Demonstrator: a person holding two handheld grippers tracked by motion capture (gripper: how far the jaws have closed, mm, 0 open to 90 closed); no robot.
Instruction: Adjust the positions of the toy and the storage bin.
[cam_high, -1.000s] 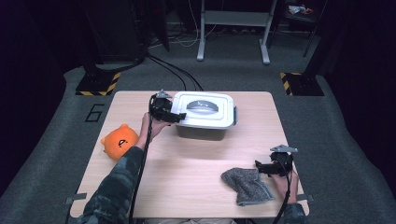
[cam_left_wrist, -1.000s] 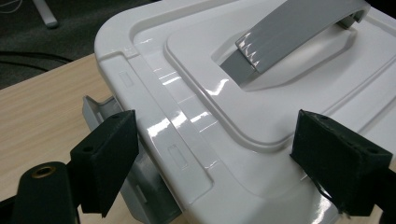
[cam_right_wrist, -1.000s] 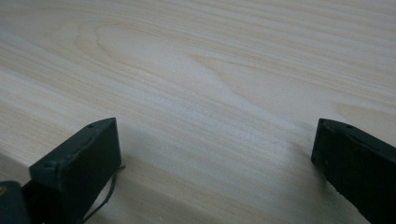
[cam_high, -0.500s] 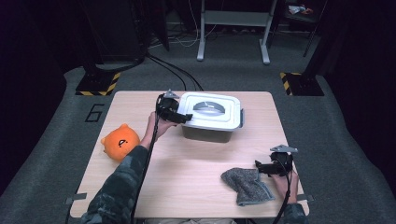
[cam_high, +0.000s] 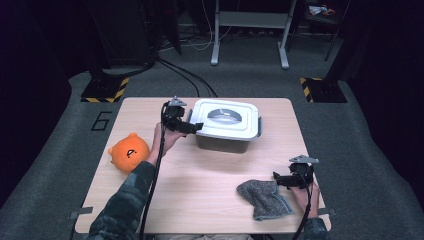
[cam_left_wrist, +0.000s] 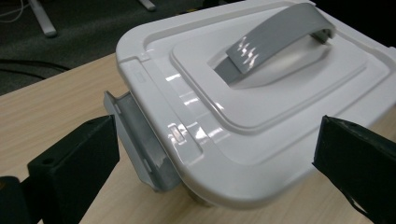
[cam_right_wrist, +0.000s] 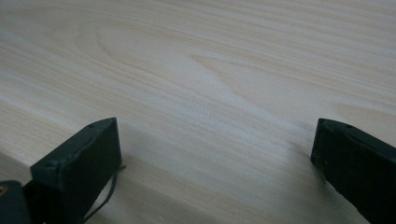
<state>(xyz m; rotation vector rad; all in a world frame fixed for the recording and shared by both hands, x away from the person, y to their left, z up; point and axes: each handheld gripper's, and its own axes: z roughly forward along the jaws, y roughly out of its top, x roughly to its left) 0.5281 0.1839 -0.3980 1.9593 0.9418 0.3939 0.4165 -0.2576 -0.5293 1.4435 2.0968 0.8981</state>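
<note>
1. Left gripper (cam_high: 192, 126): jaws just opening, now spread wide, nothing pinched, flanking the grey side latch (cam_left_wrist: 140, 140).
2. That white lidded storage box (cam_high: 227, 125) sits mid-counter (cam_high: 200, 200).
3. Right gripper (cam_high: 281, 178): jaws wide, empty, beside the grey cloth (cam_high: 264, 198).

White lidded box (cam_left_wrist: 261, 116), grey latch (cam_left_wrist: 140, 135) between spread fingers (cam_left_wrist: 79, 158).

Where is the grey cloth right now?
In the high view, the grey cloth lies near the table's front right corner, just left of the right gripper, well in front of the white lidded box.
</note>
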